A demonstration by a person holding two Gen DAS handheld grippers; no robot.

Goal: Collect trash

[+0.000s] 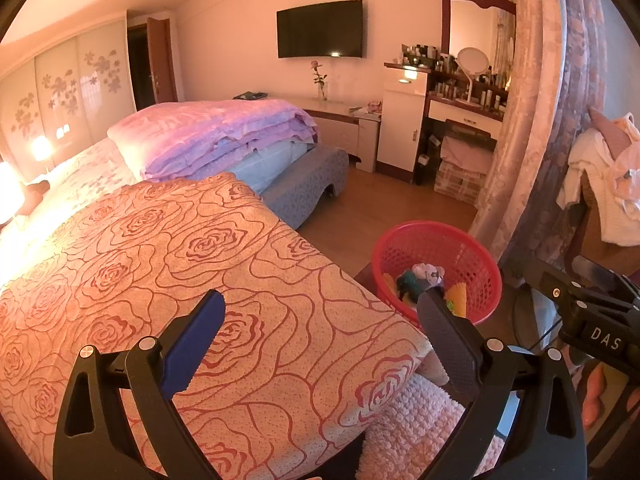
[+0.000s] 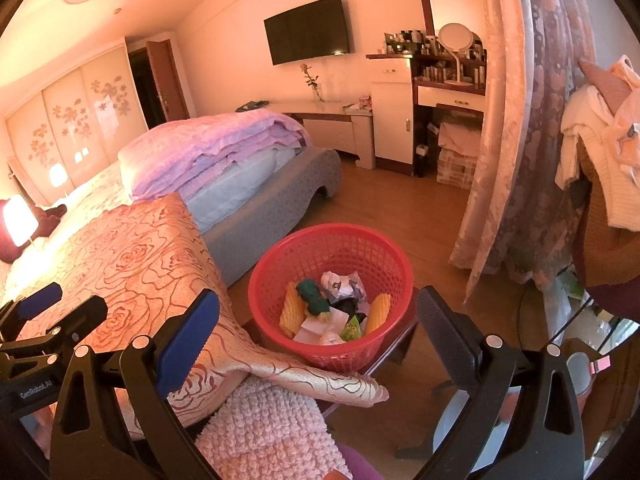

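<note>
Held both the left gripper [image 1: 320, 316] and right gripper [image 2: 318, 316] wide open and empty beside the red basket [image 2: 304, 254] of trash [image 2: 340, 286]

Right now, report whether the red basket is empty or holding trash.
Holding trash: the red basket contains crumpled paper and wrappers, roughly covering its bottom.

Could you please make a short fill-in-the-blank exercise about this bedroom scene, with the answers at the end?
1. The trash lies in a basket whose colour is ____.
2. The left gripper and the right gripper both have their jaws ____.
3. The screen of the television on the wall is switched ____.
4. The rose-patterned cover lies on the ____.

Answers: red; open; off; bed
</note>
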